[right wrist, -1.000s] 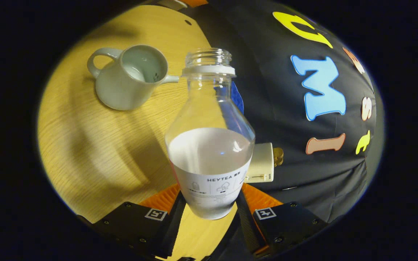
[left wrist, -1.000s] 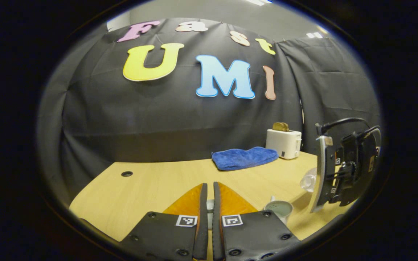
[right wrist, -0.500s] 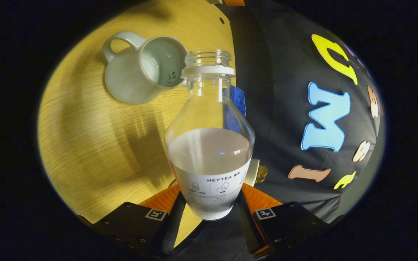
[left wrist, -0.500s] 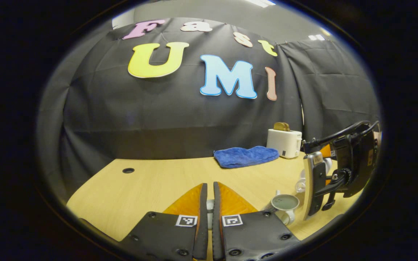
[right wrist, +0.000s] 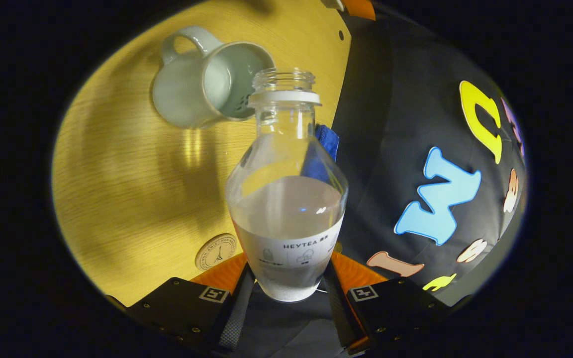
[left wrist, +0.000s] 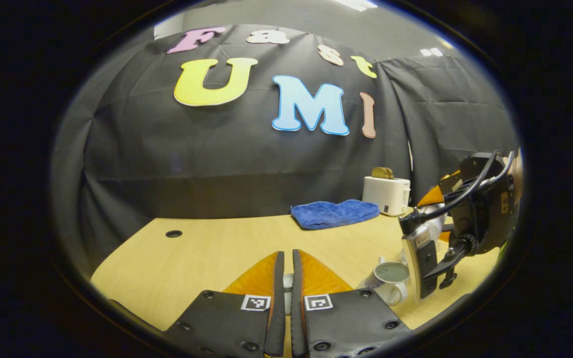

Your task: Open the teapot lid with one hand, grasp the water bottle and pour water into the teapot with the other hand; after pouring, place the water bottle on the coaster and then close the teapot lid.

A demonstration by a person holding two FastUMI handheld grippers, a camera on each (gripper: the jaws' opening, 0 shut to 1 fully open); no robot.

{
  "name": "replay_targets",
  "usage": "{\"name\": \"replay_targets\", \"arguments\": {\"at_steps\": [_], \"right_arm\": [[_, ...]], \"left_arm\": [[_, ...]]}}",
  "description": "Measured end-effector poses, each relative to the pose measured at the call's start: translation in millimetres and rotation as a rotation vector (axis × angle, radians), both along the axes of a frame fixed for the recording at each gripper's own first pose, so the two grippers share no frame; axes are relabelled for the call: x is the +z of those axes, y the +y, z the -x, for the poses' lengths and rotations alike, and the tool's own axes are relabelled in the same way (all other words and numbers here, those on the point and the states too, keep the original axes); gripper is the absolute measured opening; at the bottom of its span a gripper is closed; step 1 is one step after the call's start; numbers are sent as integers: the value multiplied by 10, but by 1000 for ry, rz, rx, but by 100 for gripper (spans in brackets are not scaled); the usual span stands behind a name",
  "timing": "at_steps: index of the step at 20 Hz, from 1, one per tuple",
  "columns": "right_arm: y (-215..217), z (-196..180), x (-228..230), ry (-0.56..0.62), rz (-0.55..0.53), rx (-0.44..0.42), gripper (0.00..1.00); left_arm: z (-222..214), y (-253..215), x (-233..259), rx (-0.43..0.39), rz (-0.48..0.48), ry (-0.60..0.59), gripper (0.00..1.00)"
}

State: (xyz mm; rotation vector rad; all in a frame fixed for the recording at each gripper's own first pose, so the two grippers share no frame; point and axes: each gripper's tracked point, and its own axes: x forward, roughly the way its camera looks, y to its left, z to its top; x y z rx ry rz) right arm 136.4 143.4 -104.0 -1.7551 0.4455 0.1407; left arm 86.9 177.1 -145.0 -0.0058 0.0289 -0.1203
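The left gripper (left wrist: 284,278) has its 2 fingers drawn almost together, a thin slot between them with something pale wedged in it. I judge that to be the teapot lid, though too little shows to be sure. Ahead of those fingers lies the pale wooden surface (left wrist: 207,253); farther off and to their right sit a folded blue cloth (left wrist: 335,214) and a white toaster (left wrist: 387,195). Low to the right of the fingers stands the pale green ceramic teapot (left wrist: 391,278), its top open, with the right gripper (left wrist: 465,219) just beside it and above.

In the right gripper view, the round printed coaster (right wrist: 216,251) lies on the surface just left of that gripper's fingers. The teapot (right wrist: 207,84) is ahead and to the left, mouth open, strainer holes showing inside. The right gripper (right wrist: 286,293) has both fingers pressed on the base of the clear plastic water bottle (right wrist: 286,199), which is about half full and uncapped. The bottle's long axis runs straight out along the fingers, and its neck (right wrist: 284,89) overlaps the right rim of the teapot's mouth.

The pour turns on that alignment: the neck seems to want shifting a little left over the mouth, then tipping further. The right hand is the nearer and does it, the left hand holding off
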Motion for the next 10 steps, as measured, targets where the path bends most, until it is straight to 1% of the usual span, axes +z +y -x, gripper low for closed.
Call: {"name": "replay_targets", "arguments": {"at_steps": [2,6,10], "right_arm": [[38,2,38,-4,36,13,73],[32,-21,105,-6,92,34,73],[4,-64,138,2,109,44,73]], "left_arm": [[5,-12,-18,-5,11,-1,11],[-11,11,-20,-4,26,-7,12],[-30,48,-54,10,37,-7,11]]}}
